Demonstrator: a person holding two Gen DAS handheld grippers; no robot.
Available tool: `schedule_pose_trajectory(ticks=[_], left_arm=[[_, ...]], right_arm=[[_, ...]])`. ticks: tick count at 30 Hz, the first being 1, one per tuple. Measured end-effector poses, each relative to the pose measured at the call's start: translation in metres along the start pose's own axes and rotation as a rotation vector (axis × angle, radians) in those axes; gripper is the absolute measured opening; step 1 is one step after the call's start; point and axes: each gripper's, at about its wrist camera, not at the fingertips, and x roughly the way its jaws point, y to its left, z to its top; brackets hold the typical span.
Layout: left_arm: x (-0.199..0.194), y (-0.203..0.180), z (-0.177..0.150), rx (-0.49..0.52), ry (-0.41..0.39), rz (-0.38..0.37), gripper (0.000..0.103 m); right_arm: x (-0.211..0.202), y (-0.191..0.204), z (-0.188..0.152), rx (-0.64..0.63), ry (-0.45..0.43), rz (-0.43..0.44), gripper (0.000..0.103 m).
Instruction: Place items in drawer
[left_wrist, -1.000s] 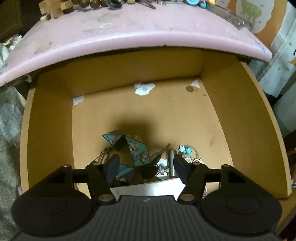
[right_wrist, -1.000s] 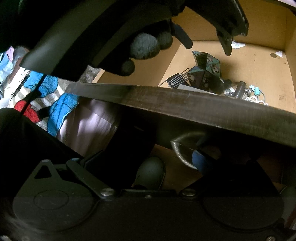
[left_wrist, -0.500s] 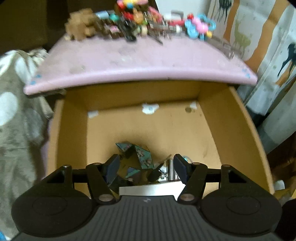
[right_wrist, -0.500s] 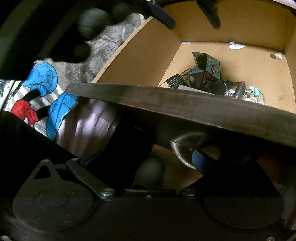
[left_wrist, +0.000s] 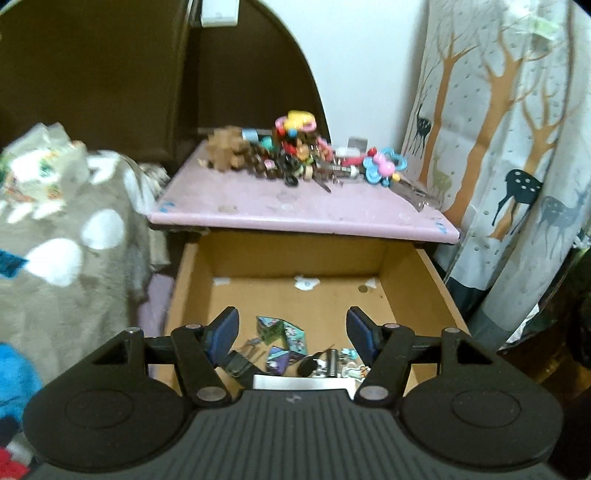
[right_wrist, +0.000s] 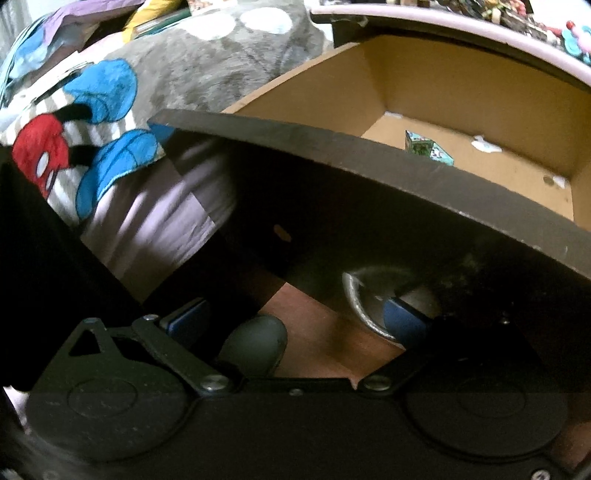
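Note:
The brown drawer (left_wrist: 192, 295) stands pulled out under a pink tabletop (left_wrist: 295, 212). On its floor lie a teal patterned folding puzzle (left_wrist: 284, 334), a black clip (left_wrist: 236, 360) and some small metal bits (left_wrist: 330, 360). A pile of beads, toys and clips (left_wrist: 295, 155) sits on the tabletop. My left gripper (left_wrist: 291, 328) hovers open above the drawer's front, nothing between its blue pads. My right gripper (right_wrist: 295, 317) is low in front of the drawer's dark front panel (right_wrist: 369, 206), its jaws wide apart. Its right pad (right_wrist: 402, 317) sits inside the metal ring handle (right_wrist: 354, 299). The puzzle (right_wrist: 428, 147) peeks over the panel.
A grey blanket with white spots (left_wrist: 74, 240) lies left of the drawer, with a cartoon-print cloth (right_wrist: 74, 129) nearer me. A deer-print curtain (left_wrist: 517, 166) hangs at the right. A rounded grey-green thing (right_wrist: 255, 343) rests on the floor below the panel.
My left gripper has risen and drawn back from the drawer, so the tabletop and its pile have come into view. The right gripper has rolled but stays at the handle.

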Motion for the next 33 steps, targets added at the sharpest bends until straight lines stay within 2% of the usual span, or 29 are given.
schedule_pose_trajectory(ticks=[3, 7, 12, 20, 21, 23, 25, 26, 28, 30, 33], left_arm=[[-0.021, -0.001, -0.017, 0.035, -0.037, 0.029, 0.064], [-0.039, 0.007, -0.03, 0.007, -0.035, 0.021, 0.064], [-0.056, 0.032, -0.036, -0.072, -0.074, -0.022, 0.065], [-0.061, 0.043, -0.04, -0.085, -0.08, -0.131, 0.065], [-0.061, 0.044, -0.04, -0.087, -0.08, -0.139, 0.065], [-0.061, 0.046, -0.04, -0.099, -0.075, -0.155, 0.065], [-0.06, 0.049, -0.041, -0.118, -0.066, -0.168, 0.065], [-0.059, 0.051, -0.041, -0.127, -0.059, -0.17, 0.065], [-0.057, 0.053, -0.042, -0.139, -0.046, -0.17, 0.065], [-0.056, 0.054, -0.043, -0.146, -0.038, -0.175, 0.065], [-0.058, 0.055, -0.041, -0.147, -0.046, -0.185, 0.065]], right_arm=[[0.0, 0.006, -0.003, -0.064, 0.003, -0.038, 0.102], [0.006, 0.02, -0.008, -0.185, 0.027, -0.115, 0.102], [0.017, 0.038, -0.011, -0.313, 0.081, -0.223, 0.102], [0.04, 0.065, -0.037, -0.707, 0.209, -0.399, 0.098], [0.042, 0.067, -0.041, -0.754, 0.217, -0.418, 0.094], [0.044, 0.072, -0.05, -0.863, 0.217, -0.48, 0.076], [0.045, 0.074, -0.059, -0.966, 0.202, -0.527, 0.05], [0.045, 0.073, -0.062, -1.007, 0.195, -0.543, 0.045], [0.044, 0.073, -0.066, -1.079, 0.176, -0.58, 0.02], [0.041, 0.071, -0.064, -1.113, 0.158, -0.596, 0.005], [0.034, 0.067, -0.056, -1.116, 0.15, -0.581, 0.002]])
